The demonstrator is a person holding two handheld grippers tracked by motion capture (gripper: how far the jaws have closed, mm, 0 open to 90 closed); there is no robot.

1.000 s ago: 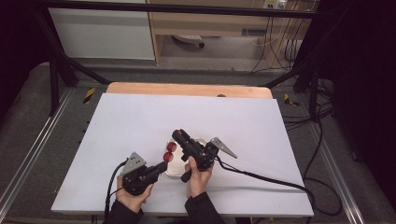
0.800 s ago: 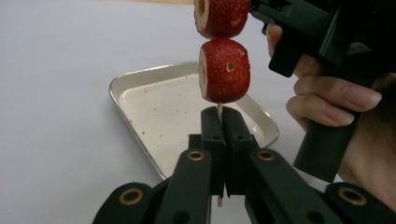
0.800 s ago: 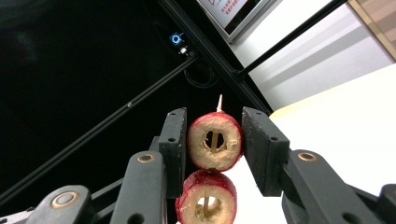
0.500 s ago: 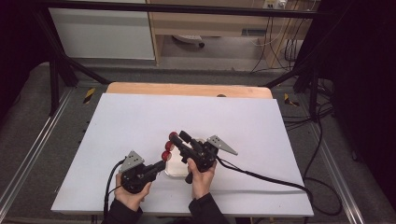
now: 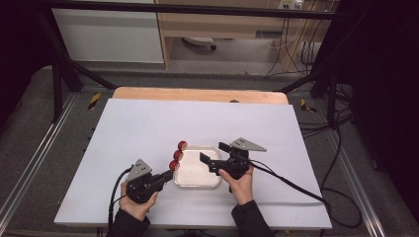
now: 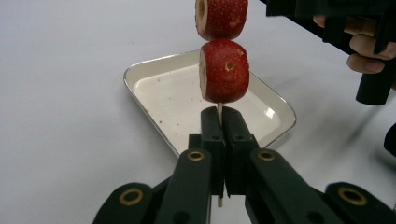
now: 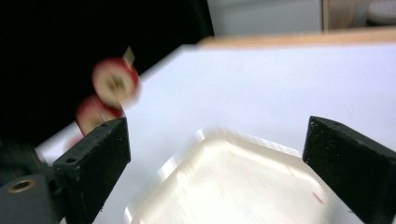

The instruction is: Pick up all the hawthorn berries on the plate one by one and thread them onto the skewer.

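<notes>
Already three strawberry pieces [image 5: 178, 155] sit threaded on the skewer [image 6: 219, 110] that the left gripper [image 5: 169, 176] pinches tight over the empty white tray [image 5: 197, 181], while the right gripper [image 5: 212, 155], jaws just opened wide and holding nothing, hovers beside it, so threading looks finished

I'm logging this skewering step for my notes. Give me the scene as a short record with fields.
surface: white table
tray: white, shallow, no fruit in it
skewer: thin stick with three red fruit pieces threaded on it
left gripper: shut on the skewer's lower end, fruit above the jaws
right gripper: jaws have just been opening, nothing between them, over the tray's right side
</notes>
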